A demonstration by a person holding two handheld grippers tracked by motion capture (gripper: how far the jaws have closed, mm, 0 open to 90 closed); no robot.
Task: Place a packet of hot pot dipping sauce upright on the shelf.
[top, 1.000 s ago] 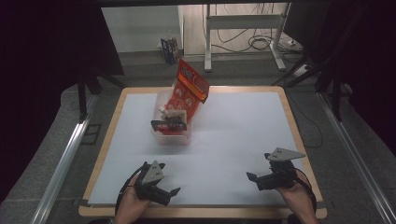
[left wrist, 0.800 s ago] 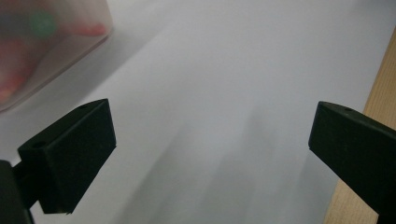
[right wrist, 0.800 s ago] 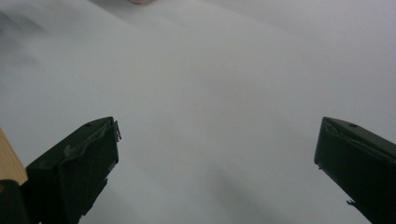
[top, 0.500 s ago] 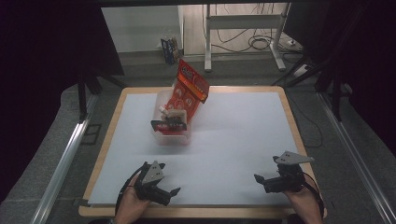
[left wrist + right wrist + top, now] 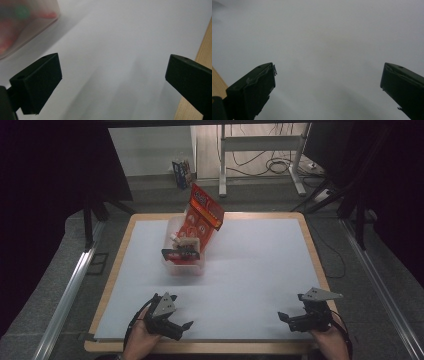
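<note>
In the high view, a clear plastic tub (image 5: pixel 184 251) is seen standing on the white table (image 5: pixel 260 270), left of centre and toward the far edge. A red snack bag (image 5: pixel 202 217) is propped upright in it, leaning over the far rim, with a dark flat packet (image 5: pixel 180 254) and a pale item laid across the front; their labels cannot be read. The left gripper (image 5: pixel 184 329) and the right gripper (image 5: pixel 284 318) are held low at the near edge, well apart from the tub, with nothing between their jaws.

In the left gripper view, the jaws are spread wide over bare white surface. A blurred corner of the tub (image 5: pixel 23 27) is cut off at the upper left; red and green shapes inside cannot be made out.

In the right gripper view, the jaws are likewise parted wide over bare table, and a strip of wooden edge (image 5: pixel 217 83) is caught at the left.
</note>
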